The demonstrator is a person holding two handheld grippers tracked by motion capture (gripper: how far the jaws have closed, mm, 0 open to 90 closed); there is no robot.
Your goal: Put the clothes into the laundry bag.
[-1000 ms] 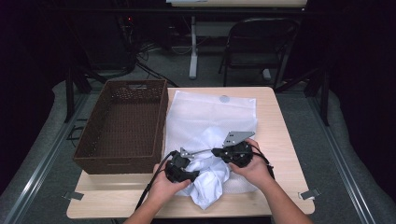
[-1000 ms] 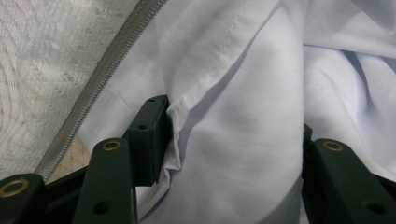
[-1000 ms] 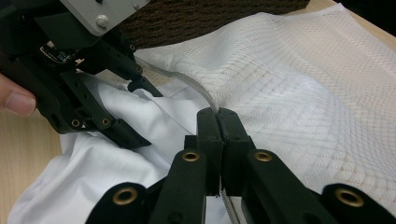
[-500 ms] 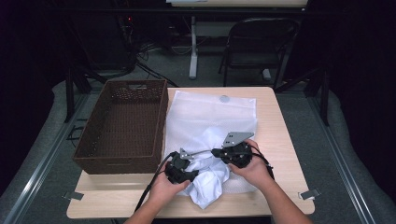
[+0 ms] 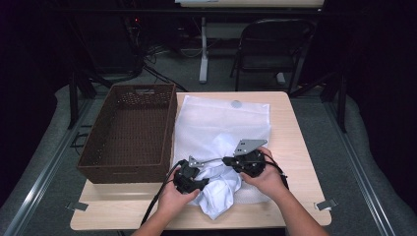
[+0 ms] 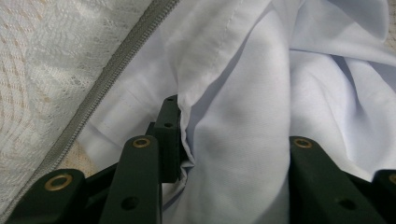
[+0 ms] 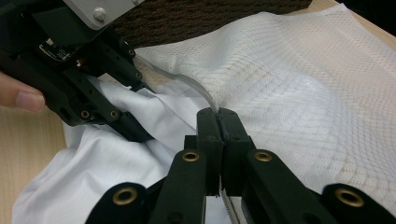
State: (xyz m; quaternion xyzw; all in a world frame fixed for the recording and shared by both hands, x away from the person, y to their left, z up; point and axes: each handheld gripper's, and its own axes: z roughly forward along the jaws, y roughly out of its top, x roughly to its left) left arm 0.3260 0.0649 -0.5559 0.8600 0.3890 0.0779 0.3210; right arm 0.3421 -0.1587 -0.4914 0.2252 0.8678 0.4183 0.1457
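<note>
Right gripper (image 7: 218, 116) pinches the mesh bag's (image 7: 299, 88) zipper edge. Left gripper (image 6: 229, 140), jaws just closing around the white cloth (image 6: 243, 121), sits at its 9 o'clock. Advice: hold the mouth taut and feed cloth in small bites.

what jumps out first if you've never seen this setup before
The big white mesh laundry bag spread across the table's middle, with a white garment bunched at its near edge. There the left gripper, whose jaws have just been closing, bites into the garment, while the right gripper pinches the bag's grey zipper edge. A brown woven basket sits left of the bag.
</note>
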